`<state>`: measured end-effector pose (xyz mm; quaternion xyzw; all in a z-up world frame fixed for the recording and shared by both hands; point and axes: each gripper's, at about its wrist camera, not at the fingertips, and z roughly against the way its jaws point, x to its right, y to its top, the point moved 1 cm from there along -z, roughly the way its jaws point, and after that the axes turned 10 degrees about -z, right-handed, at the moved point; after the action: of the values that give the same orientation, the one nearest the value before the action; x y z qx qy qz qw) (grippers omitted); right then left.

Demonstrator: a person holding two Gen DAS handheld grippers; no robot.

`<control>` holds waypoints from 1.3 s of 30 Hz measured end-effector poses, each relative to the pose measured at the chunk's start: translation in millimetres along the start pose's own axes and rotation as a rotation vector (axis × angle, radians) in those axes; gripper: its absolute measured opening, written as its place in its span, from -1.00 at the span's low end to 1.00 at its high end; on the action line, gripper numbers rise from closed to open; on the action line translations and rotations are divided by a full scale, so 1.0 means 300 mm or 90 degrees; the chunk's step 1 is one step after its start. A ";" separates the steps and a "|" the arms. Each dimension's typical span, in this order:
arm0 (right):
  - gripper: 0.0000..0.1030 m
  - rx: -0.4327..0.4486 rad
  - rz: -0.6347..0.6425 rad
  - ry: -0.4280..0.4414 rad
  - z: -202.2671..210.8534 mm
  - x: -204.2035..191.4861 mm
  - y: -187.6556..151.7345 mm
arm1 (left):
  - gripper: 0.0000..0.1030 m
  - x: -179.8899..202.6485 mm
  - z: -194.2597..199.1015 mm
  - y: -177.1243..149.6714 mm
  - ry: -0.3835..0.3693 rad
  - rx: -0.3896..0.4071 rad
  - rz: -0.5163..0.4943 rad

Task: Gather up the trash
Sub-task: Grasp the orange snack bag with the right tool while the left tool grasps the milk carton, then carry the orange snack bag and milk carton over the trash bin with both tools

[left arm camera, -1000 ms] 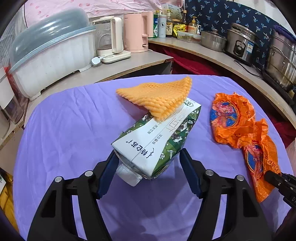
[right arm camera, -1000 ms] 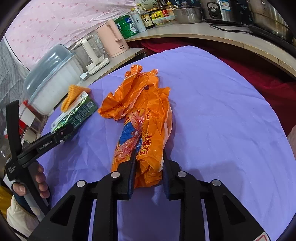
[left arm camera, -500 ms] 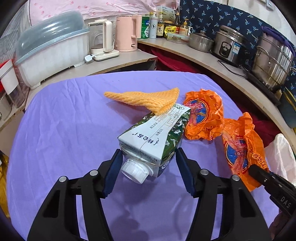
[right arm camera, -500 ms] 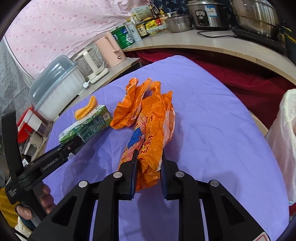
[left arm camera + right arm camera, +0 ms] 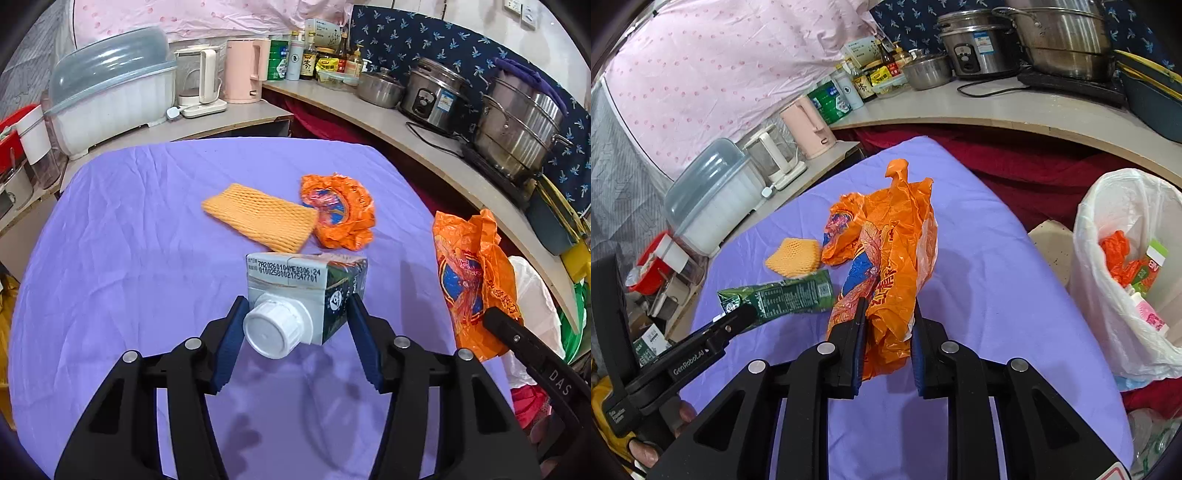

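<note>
Lying on the purple-clothed table [image 5: 122, 258]: an orange foam net [image 5: 260, 218], touching a crumpled orange wrapper [image 5: 340, 212] just beside it.

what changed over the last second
The left gripper has lifted the carton off the purple cloth, and the foam net that lay on it has dropped onto the cloth. The right gripper has raised the orange bag toward the bin. Both grips are unchanged.
</note>
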<state>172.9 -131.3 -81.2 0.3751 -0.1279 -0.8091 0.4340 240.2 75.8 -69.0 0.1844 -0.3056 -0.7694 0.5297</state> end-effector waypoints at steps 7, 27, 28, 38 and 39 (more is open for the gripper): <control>-0.62 0.027 -0.010 0.010 0.111 0.053 0.014 | -0.04 0.122 0.089 0.001 -0.009 0.018 -0.018; -0.62 0.096 -0.077 -0.012 0.362 0.350 0.051 | -0.14 0.545 0.205 0.053 -0.079 0.058 -0.129; -0.62 0.101 -0.085 -0.015 0.376 0.373 0.055 | -0.14 0.571 0.210 0.060 -0.084 0.060 -0.136; -0.62 0.141 -0.141 -0.047 0.488 0.574 0.080 | -0.14 0.818 0.219 0.104 -0.133 0.074 -0.193; -0.62 0.145 -0.147 -0.051 0.500 0.596 0.082 | -0.14 0.843 0.217 0.106 -0.136 0.074 -0.198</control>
<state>18.9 -306.3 -54.1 0.4011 -0.1919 -0.8483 0.2875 129.2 -149.0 10.8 0.1769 -0.3716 -0.8384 0.3574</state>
